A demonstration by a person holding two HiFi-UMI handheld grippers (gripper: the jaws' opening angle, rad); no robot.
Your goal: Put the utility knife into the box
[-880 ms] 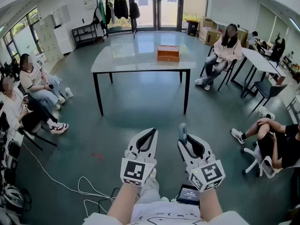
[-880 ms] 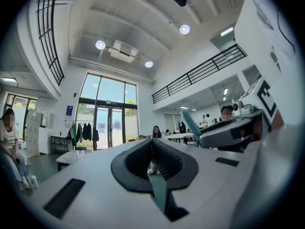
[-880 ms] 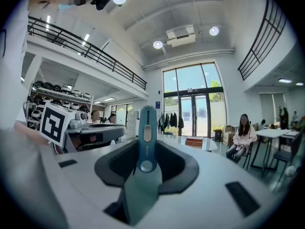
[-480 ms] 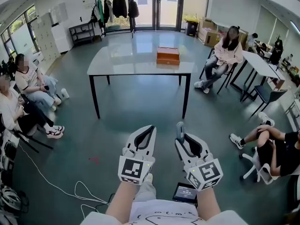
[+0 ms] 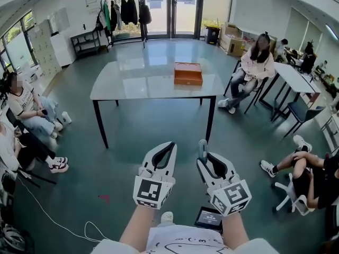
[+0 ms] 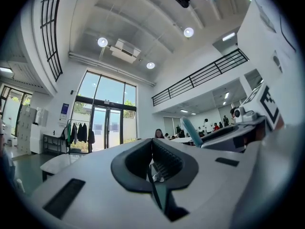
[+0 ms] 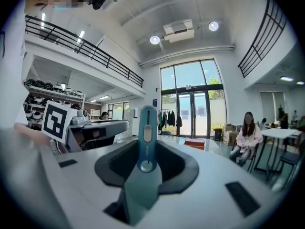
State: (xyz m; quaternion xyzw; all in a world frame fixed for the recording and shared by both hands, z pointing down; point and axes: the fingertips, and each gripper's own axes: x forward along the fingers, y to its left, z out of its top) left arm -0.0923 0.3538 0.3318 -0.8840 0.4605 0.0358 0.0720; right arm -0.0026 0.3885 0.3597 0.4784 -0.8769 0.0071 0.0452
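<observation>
An orange box (image 5: 188, 73) lies on the far right part of a grey table (image 5: 132, 83) ahead of me; it also shows as the orange box (image 7: 194, 143) in the right gripper view. My right gripper (image 5: 204, 153) is shut on a blue utility knife (image 5: 203, 147), which stands upright between its jaws. The right gripper view shows the knife (image 7: 145, 142) clamped in the right gripper (image 7: 145, 170). My left gripper (image 5: 168, 148) is held beside it over the floor, short of the table, shut with nothing in it. The left gripper (image 6: 152, 152) shows its jaws meeting in its own view.
Seated people (image 5: 24, 107) line the left wall, and a seated person (image 5: 253, 67) is by the table's right end. Another person (image 5: 310, 171) sits at the right. A second table (image 5: 294, 73) with chairs stands at the right. A white cable (image 5: 58, 224) lies on the floor at lower left.
The table and box have come nearer and shifted slightly in the head view as I moved forward. Both grippers keep the same pose, the knife still held.
</observation>
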